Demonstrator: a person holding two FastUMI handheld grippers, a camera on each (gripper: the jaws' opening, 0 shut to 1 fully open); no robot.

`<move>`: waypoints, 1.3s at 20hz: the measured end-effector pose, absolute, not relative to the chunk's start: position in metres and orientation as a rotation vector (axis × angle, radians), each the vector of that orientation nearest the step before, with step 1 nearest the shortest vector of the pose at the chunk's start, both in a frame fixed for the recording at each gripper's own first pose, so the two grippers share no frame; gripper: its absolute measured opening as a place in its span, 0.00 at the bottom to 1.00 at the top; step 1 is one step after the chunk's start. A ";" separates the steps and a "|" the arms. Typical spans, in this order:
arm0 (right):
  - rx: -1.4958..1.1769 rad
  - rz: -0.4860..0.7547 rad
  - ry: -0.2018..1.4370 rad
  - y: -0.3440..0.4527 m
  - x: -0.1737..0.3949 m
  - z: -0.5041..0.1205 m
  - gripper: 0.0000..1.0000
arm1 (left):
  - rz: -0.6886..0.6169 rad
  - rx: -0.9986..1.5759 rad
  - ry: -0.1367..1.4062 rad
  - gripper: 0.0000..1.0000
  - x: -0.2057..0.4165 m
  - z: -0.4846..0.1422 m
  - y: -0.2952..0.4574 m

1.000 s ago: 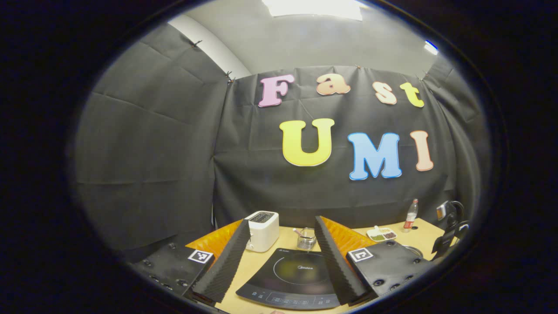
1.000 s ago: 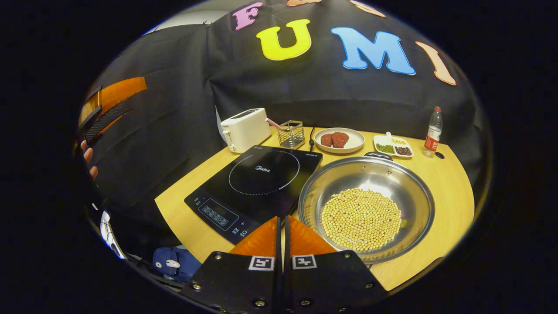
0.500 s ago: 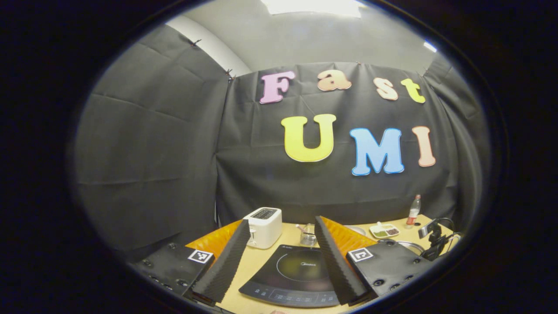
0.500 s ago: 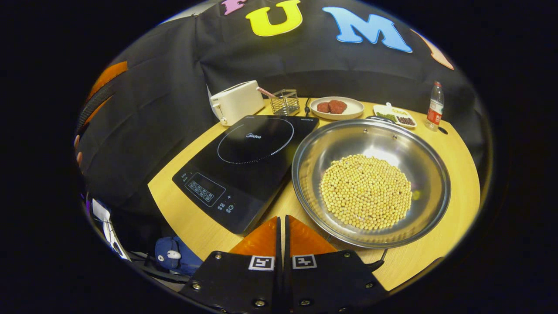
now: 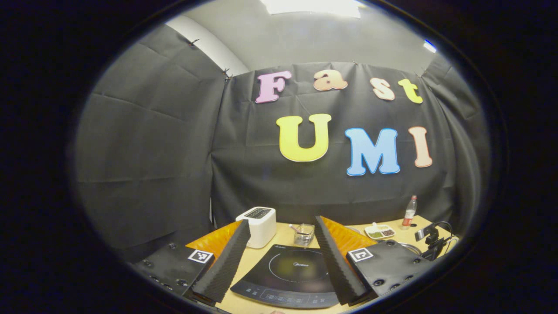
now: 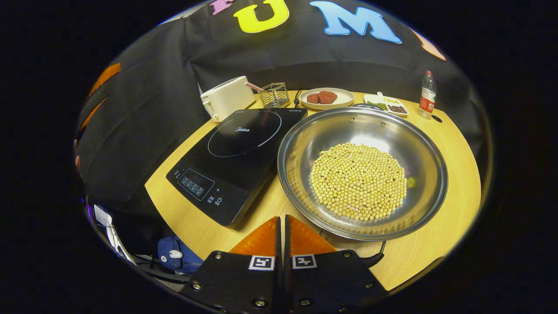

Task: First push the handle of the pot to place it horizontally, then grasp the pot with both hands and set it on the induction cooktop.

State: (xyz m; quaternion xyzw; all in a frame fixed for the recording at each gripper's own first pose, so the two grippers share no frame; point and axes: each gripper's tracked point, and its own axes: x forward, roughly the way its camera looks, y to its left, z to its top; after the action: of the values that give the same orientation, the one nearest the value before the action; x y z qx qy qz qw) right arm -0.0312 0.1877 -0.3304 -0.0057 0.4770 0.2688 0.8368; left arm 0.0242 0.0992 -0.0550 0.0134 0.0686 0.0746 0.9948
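Observation:
A wide steel pot (image 6: 418,144) holding a heap of yellow soybeans (image 6: 358,180) sits on the wooden table, to the right of the black induction cooktop (image 6: 235,152). A dark near handle (image 6: 374,259) pokes out beside my right gripper (image 6: 281,219), whose fingers are shut together with nothing between them, just in front of the pot's near rim. In the left gripper view my left gripper (image 5: 283,224) is open, held above the near edge of the cooktop (image 5: 292,272). The right gripper (image 5: 429,242) appears far right there.
A white toaster (image 6: 226,97), a wire basket (image 6: 273,94), a plate with red patties (image 6: 323,97), a divided dish of beans (image 6: 386,104) and a bottle (image 6: 426,94) line the back of the table (image 6: 457,148). A blue bag (image 6: 174,261) lies on the floor.
My right gripper has moved forward and lower toward the pot, which now looks larger and closer. The left gripper has drifted slightly and stays open.

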 end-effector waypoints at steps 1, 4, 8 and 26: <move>-0.010 0.566 1.014 0.186 -0.032 -0.330 0.01 | 0.145 0.026 0.139 0.99 0.025 -0.056 0.096; 0.002 0.547 1.030 0.178 -0.031 -0.330 0.01 | 0.133 0.022 0.142 0.96 0.027 -0.057 0.087; 0.020 0.518 1.060 0.168 -0.030 -0.330 0.01 | 0.123 0.021 0.142 0.96 0.030 -0.058 0.079; -0.102 0.389 1.168 0.074 -0.023 -0.344 0.01 | 0.090 0.009 0.138 0.99 0.040 -0.060 0.034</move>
State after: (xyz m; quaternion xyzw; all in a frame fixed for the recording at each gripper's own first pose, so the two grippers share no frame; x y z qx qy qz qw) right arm -0.0227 0.0743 -0.3443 -0.0480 0.5478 0.1826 0.8151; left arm 0.0405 0.0338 -0.0596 0.0047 0.0687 0.0448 0.9966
